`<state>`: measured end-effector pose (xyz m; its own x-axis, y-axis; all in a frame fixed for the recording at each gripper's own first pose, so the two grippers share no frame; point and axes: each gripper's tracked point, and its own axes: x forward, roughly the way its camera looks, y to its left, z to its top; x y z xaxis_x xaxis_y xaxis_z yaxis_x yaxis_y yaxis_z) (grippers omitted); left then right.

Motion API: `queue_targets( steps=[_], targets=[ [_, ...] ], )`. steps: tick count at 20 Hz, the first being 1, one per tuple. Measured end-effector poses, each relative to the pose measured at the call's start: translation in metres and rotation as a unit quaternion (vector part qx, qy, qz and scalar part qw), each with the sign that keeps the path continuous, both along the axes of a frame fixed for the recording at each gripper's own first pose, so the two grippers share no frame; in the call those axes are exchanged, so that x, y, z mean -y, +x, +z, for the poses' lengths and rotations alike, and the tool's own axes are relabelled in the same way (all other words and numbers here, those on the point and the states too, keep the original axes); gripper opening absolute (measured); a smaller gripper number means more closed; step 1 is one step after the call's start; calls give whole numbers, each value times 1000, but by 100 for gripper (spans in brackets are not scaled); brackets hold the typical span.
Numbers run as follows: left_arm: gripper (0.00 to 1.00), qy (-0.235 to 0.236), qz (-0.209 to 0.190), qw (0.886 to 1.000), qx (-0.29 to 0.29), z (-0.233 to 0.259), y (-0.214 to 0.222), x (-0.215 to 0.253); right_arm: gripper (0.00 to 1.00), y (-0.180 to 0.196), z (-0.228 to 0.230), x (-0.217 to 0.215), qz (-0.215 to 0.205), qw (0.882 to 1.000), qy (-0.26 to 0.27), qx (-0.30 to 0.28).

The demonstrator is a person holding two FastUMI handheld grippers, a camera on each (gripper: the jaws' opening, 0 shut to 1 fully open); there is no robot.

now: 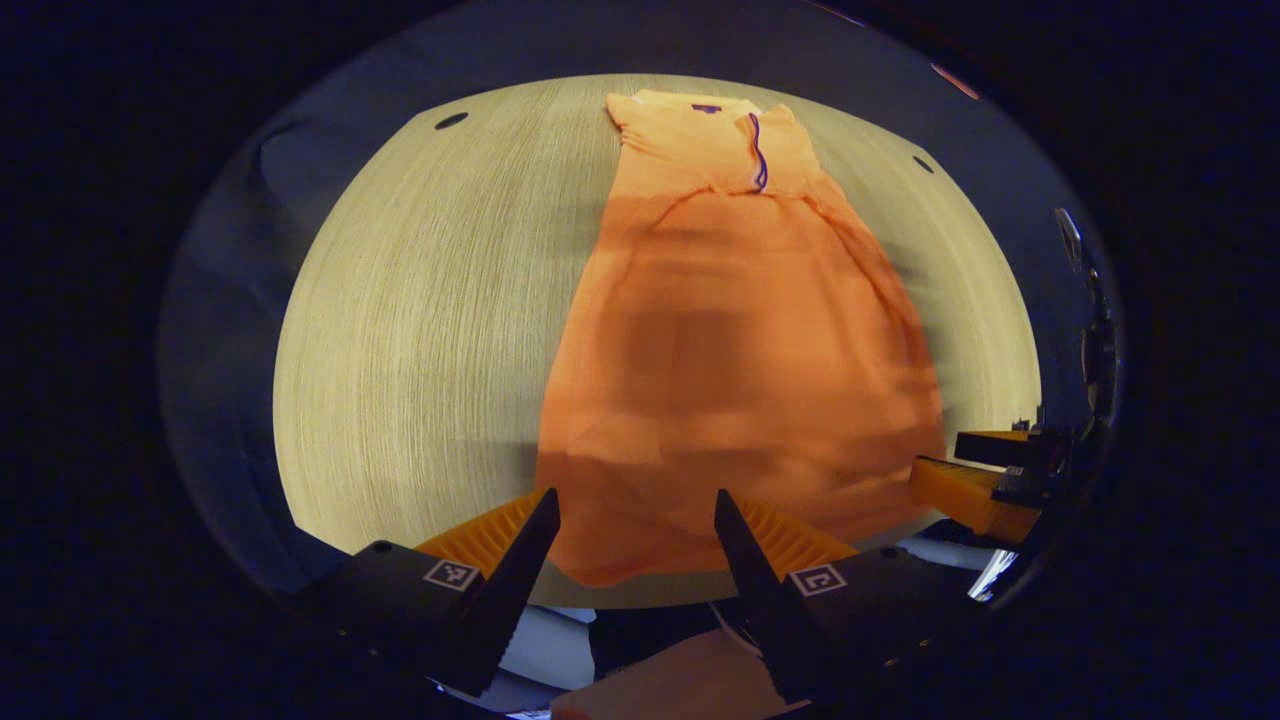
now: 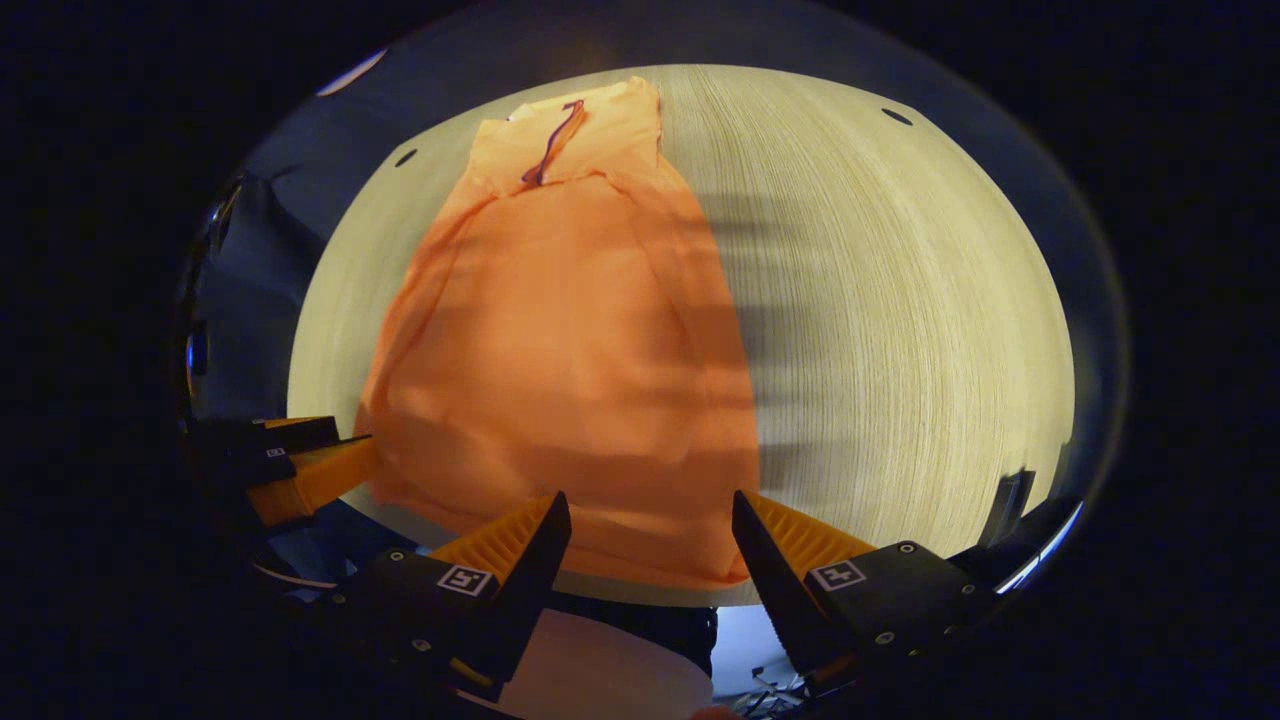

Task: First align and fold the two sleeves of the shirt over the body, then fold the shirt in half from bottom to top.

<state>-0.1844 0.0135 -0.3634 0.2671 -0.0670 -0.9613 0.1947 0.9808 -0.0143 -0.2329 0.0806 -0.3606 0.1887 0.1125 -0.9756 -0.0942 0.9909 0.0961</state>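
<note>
shirt (image 1: 735, 340): orange, lying flat and lengthwise on the table, collar at the far end, hem at the near edge; sleeves already folded in over the body, outline is a long narrow panel
hem (image 2: 640, 560): right at the near table edge, slightly overhanging it in the right gripper view
collar (image 1: 757, 150): dark trim line shows, detail too small to read; label patch at neck unclear
hidden: sleeve ends can't be made out under the folds; near hem corners partly covered by the fingers in both views
left gripper (image 1: 637, 520): fingers spread apart, nothing between them, poised just above the hem near its left corner; contact with cloth can't be told
right gripper (image 2: 650, 520): fingers spread apart, nothing clamped, over the hem near its right corner; in the left gripper view it sits at the right edge (image 1: 985, 480), cut off
table (image 1: 430, 330): light wood-grain top, small dark holes near the far corners, gripper shadows fall across shirt and wood
room: dark booth wall behind the table, dim
</note>
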Motion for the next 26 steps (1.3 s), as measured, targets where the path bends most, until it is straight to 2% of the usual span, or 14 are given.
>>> queue_targets(
  steps=[6, 8, 9, 10, 12, 21, 22, 23, 24, 25, 26],
  targets=[
    [96, 27, 37, 999, -23, -34, -15, -17, 99, -10, -19, 6, 0, 999, -41, -19],
    [100, 10, 62, 997, -54, -46, -31, -10, 99, -13, -25, 7, 0, 998, -50, -25],
    [100, 23, 65, 995, -66, -47, -39, -14, 99, -18, -28, 10, 5, 998, -58, -33],
    [100, 19, 61, 997, -48, -46, -31, -12, 99, -15, -26, 13, 12, 998, -63, -21],
    [100, 20, 67, 996, -47, -48, -26, -14, 97, -15, -28, 12, 15, 997, -69, -17],
    [100, 17, 64, 997, -29, -46, -28, -14, 96, -15, -29, 12, 8, 997, -70, -16],
    [89, 15, 57, 998, -19, -44, -24, -9, 74, -15, -28, 12, 5, 997, -70, -17],
    [68, 11, 49, 999, -9, -45, -21, -3, 69, -15, -25, 11, 2, 998, -69, -15],
    [46, 2, 49, 999, -2, -41, -22, 2, 53, -14, -27, 11, -3, 998, -65, -8],
    [24, -1, 48, 999, -6, -42, -23, 3, 45, -11, -26, 7, -18, 999, -43, 7],
    [2, -12, 46, 999, 0, -45, -18, -1, 7, -10, -25, 3, -30, 999, -19, 14]
  ],
)
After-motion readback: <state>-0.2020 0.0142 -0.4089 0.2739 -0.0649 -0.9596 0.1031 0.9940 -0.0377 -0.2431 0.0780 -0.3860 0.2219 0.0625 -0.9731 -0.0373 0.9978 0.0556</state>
